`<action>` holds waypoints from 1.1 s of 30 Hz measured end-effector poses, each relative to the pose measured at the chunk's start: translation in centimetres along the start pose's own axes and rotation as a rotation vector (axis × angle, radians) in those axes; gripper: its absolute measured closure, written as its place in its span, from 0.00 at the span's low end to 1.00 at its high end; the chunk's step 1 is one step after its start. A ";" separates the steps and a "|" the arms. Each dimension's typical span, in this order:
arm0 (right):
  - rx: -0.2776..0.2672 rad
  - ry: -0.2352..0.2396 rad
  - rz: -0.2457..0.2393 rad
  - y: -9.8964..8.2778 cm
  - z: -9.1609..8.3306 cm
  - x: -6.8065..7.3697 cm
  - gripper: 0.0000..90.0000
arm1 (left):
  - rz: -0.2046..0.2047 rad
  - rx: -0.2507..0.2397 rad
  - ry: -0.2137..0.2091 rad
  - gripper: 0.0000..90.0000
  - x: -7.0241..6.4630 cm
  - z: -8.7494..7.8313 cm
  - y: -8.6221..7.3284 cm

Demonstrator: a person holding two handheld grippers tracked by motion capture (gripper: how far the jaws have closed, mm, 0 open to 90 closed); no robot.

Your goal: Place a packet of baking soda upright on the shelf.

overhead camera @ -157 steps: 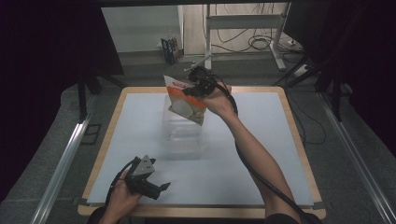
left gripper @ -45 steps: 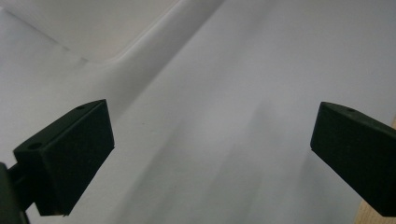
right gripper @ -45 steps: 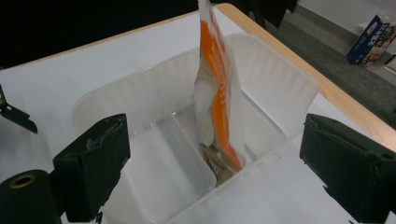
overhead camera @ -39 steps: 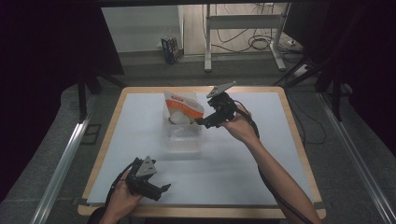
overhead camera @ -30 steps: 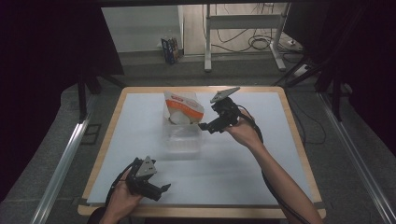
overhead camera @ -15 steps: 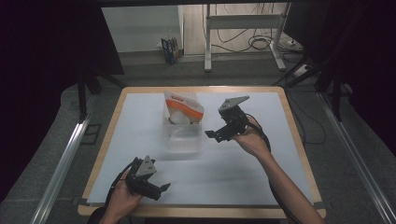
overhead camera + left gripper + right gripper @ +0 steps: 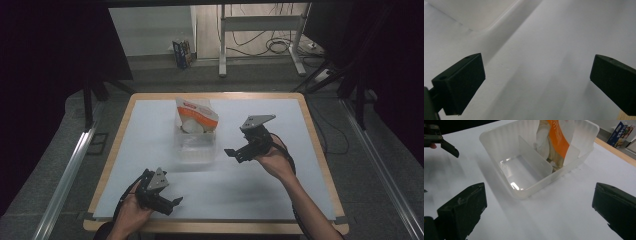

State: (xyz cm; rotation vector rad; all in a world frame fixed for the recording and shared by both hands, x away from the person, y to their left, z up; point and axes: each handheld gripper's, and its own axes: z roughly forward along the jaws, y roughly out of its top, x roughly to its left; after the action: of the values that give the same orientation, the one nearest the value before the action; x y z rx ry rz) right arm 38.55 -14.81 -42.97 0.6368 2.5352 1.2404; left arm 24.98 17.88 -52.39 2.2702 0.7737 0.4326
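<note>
A clear plastic bin stands mid-table, split by a divider. An orange-and-white bag stands upright in its far compartment; the near compartment is empty. My right gripper hovers just right of the bin, open, jaws pointing at it with nothing between them. My left gripper rests by the table's front edge, open and empty, jaws wide over bare white tabletop. From the right gripper view, the left gripper shows at the top left.
The white tabletop has a wooden rim. Beyond the far edge are a small box on the floor, metal stand legs and cables. A sliver of wooden rim lies by the left gripper's jaw.
My right gripper has drawn back from the bag at the bin toward the near right, jaws empty. The bag stays in the bin. The left gripper has not moved.
</note>
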 end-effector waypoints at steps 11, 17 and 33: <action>0.006 -0.008 -0.003 -1.6 -0.7 0.8 0.00 | 0.004 0.000 0.005 0.00 0.0 -0.1 0.0; -0.002 -0.020 0.000 -2.8 -1.5 1.2 0.00 | 0.004 -0.002 0.006 0.00 0.0 -0.1 0.0; -0.013 -0.068 0.054 -7.2 -4.8 1.7 0.00 | 0.008 -0.003 0.012 0.00 -0.1 0.0 0.0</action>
State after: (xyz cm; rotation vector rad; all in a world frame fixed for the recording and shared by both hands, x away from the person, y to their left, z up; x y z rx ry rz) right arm 33.22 -21.16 -45.83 0.7363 2.4678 1.2296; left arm 24.86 17.80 -52.38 2.2702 0.7704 0.4516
